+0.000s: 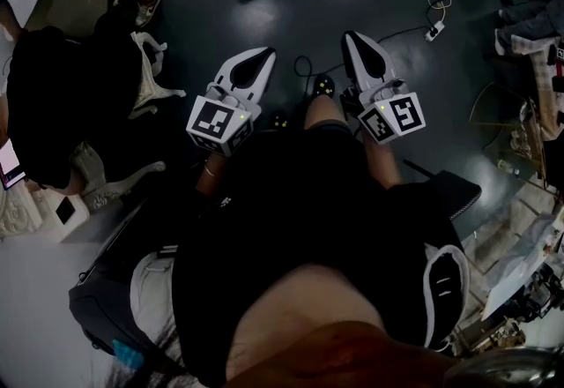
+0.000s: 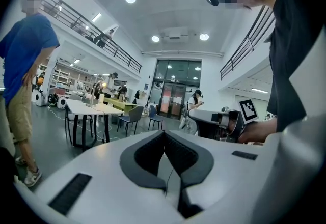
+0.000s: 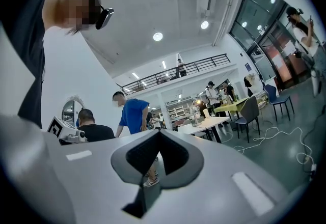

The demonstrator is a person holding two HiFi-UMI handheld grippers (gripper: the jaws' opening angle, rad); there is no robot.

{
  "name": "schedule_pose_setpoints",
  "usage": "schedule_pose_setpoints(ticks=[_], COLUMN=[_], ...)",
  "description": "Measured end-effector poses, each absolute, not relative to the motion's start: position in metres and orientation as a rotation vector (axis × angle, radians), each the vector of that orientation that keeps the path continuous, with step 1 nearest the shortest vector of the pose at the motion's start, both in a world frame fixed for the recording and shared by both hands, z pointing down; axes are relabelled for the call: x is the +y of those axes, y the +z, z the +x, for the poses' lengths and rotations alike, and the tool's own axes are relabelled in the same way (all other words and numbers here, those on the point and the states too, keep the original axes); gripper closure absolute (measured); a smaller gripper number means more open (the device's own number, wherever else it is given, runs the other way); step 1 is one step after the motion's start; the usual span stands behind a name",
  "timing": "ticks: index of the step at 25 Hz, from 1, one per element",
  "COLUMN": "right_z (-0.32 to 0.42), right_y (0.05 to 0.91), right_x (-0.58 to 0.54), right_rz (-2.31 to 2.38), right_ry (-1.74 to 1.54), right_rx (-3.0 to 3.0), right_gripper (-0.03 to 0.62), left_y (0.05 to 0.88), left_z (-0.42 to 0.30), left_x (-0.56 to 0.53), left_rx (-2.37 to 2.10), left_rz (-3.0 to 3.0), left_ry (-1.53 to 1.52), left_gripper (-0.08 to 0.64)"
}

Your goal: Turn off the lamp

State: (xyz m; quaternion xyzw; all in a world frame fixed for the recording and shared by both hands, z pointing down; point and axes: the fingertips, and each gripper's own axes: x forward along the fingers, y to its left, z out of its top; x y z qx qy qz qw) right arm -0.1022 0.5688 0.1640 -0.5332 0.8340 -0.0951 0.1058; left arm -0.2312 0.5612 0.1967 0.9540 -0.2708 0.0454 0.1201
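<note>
In the head view both grippers are held out level above a dark floor, in front of the person's black-clad body. My left gripper [image 1: 265, 52] is shut, with nothing between its jaws [image 2: 164, 133]. My right gripper [image 1: 352, 35] is shut and empty as well [image 3: 159, 132]. They sit side by side, a little apart, and the right gripper [image 2: 216, 118] shows at the right of the left gripper view. Far off in a large hall, a small lit lamp [image 2: 102, 85] stands on a white table [image 2: 89, 109]. The right gripper view shows the same lamp [image 3: 199, 103], small and hard to make out.
A person in a blue shirt [image 2: 25, 60] stands close at the left, and another in black [image 3: 92, 131] sits beside them. Bags and white ornate furniture [image 1: 106, 183] lie at the left of the head view. A cable with a plug [image 1: 434, 29] crosses the floor ahead. Chairs [image 2: 131, 116] stand round the tables.
</note>
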Motion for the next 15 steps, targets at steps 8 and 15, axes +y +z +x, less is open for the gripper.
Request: schedule_pose_setpoints(ticks=[8, 15], right_z=[-0.077, -0.06], right_y=[0.161, 0.154], right_x=[0.517, 0.461], right_rz=[-1.538, -1.48], right_ry=[-0.234, -0.226], right_rx=[2.501, 2.55], right_gripper=[0.594, 0.594], left_y=[0.196, 0.192], left_z=[-0.208, -0.19], left_x=[0.517, 0.462], left_rx=[-0.846, -0.95], left_rz=[2.792, 2.707], left_ry=[0.12, 0.098], left_gripper=[0.554, 0.554])
